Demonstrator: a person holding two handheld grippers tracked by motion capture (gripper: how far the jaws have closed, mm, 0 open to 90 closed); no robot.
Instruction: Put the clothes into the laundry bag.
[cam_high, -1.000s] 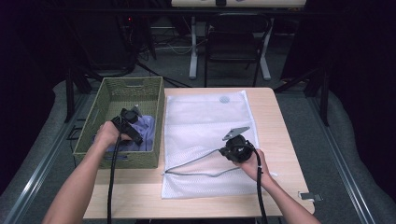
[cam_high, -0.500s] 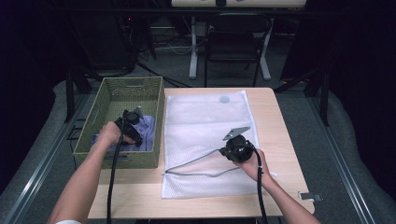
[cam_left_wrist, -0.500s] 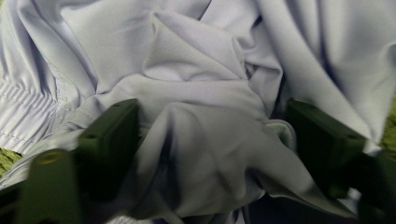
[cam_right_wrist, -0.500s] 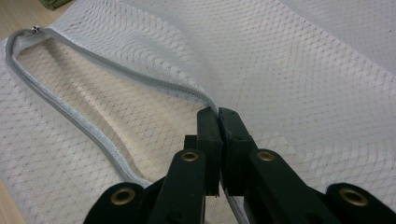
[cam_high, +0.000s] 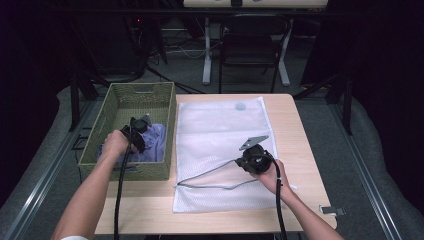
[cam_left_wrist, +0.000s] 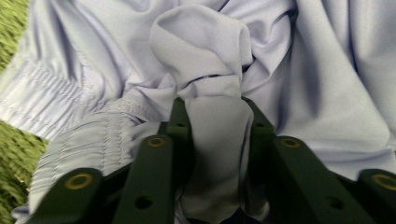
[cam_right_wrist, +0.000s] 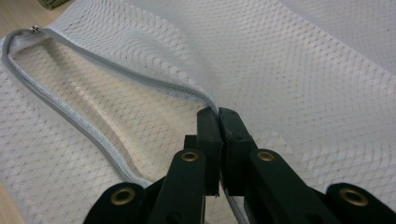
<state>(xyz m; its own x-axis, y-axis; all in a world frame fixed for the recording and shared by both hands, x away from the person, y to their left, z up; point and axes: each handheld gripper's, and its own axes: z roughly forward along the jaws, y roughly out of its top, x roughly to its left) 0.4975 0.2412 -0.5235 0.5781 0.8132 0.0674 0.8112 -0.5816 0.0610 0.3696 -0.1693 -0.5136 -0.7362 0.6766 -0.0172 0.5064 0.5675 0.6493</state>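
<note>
Having just closed on a fold of the lilac garment (cam_left_wrist: 219, 116) in the basket (cam_high: 165, 130); left gripper (cam_left_wrist: 215, 109) jaws pinching it. Pinched shut on the mesh bag's (cam_right_wrist: 303, 74) upper lip, right gripper (cam_right_wrist: 218, 114) holding the mouth open. Ready for lifting out, probably.

garment (cam_left_wrist: 299, 70): cut off by frame edges | basket (cam_left_wrist: 11, 154): weave blurred

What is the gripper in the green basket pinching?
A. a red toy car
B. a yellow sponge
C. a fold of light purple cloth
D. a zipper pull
C: in the left gripper view, the left gripper has a bunched fold of light purple cloth pressed between its jaws, inside the green basket.
</note>
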